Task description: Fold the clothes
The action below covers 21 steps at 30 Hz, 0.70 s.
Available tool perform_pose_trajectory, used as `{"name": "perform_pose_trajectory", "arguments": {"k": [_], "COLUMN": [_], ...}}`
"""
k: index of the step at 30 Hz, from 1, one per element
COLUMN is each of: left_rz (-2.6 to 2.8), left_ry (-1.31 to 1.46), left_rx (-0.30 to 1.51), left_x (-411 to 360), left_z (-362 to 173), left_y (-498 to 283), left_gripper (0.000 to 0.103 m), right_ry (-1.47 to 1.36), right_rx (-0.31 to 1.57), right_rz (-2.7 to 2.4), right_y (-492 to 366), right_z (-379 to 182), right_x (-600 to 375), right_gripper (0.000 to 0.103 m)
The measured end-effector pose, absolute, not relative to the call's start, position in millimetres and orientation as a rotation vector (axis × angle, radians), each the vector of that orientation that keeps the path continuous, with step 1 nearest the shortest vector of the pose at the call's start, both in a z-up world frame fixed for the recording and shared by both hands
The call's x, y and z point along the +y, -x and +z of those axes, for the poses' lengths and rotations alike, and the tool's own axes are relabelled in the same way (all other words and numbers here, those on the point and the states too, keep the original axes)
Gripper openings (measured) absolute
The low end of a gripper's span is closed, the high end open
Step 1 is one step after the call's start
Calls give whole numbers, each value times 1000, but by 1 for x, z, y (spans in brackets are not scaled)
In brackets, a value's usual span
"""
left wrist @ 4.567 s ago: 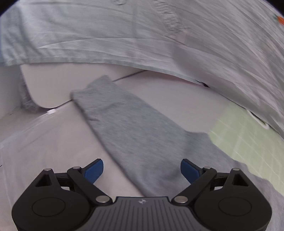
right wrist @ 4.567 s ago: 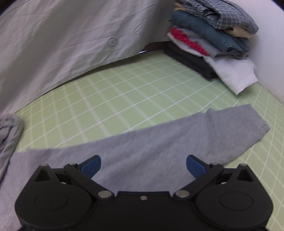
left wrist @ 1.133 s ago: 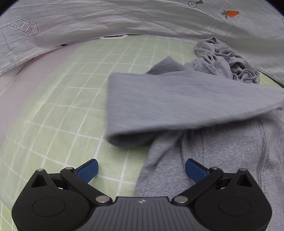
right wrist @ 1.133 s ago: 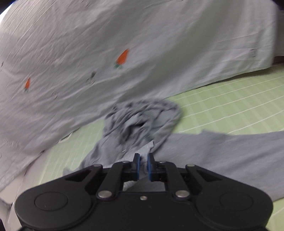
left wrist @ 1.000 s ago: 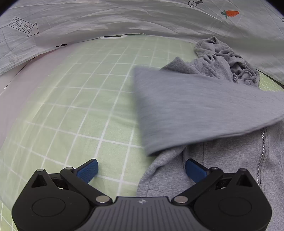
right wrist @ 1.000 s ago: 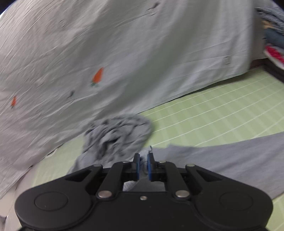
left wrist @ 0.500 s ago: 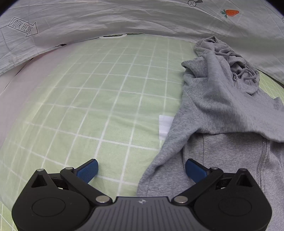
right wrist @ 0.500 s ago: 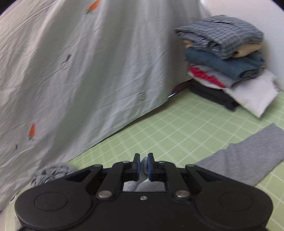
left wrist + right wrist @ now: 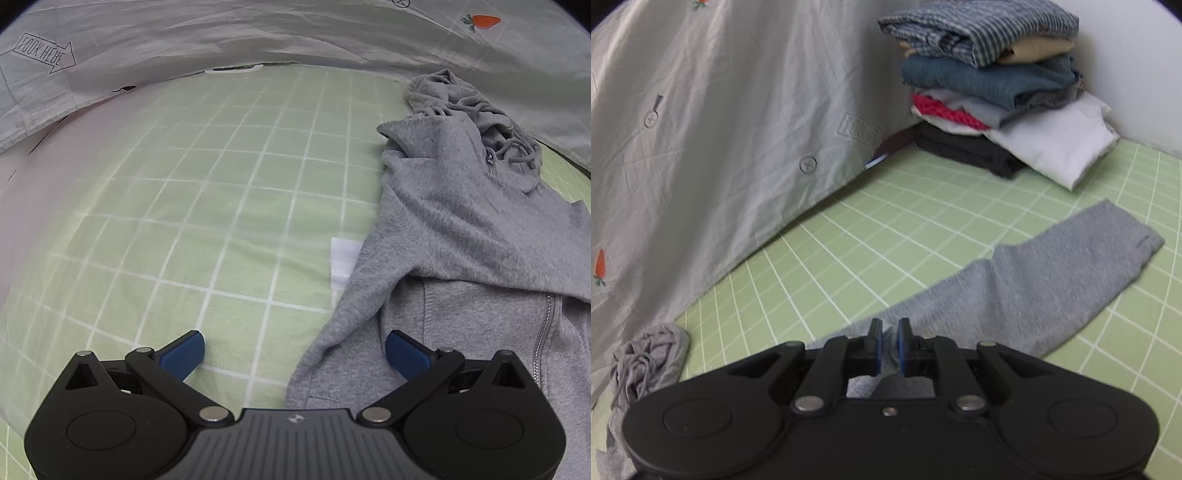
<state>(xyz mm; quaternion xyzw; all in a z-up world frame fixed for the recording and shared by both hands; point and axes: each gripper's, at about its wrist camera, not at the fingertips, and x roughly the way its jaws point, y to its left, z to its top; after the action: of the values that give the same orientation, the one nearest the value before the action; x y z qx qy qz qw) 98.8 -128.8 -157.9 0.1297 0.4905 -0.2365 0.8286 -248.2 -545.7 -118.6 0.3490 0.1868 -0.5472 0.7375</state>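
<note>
My right gripper [image 9: 887, 341] pinches the grey zip-up cotton hoodie's [image 9: 461, 229] sleeve, laying it across; left gripper [image 9: 293, 350] waits wide.

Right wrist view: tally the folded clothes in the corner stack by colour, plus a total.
Blue-and-white check: 1
Beige: 1
Teal-blue: 1
Pale grey: 1
Red knit: 1
White: 1
Black: 1
Total: 7 visible layers
</note>
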Motion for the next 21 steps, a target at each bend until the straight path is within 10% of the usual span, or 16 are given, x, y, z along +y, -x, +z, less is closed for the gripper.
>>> {"name": "perform_pose_trajectory", "arguments": {"k": [15, 17, 19, 21], "left_rz": [-622, -618, -610, -577], "left_ry": [-464, -476, -478, -462], "left_rx": [993, 974, 954, 943], "left_x": [-185, -191, -195, -195], "left_z": [-155, -154, -152, -152], "left_y": [-118, -120, -123, -127], "left_gripper": [103, 103, 103, 103], "right_ry": [-779, -771, -756, -755], "right_rx": [549, 561, 567, 542], "right_rz": [-1111, -1088, -1072, -1058], "right_y": [238, 235, 233, 234], "right_z": [-147, -148, -147, -142], "right_x": [-554, -556, -556, -557], "right_gripper": [53, 46, 15, 13]}}
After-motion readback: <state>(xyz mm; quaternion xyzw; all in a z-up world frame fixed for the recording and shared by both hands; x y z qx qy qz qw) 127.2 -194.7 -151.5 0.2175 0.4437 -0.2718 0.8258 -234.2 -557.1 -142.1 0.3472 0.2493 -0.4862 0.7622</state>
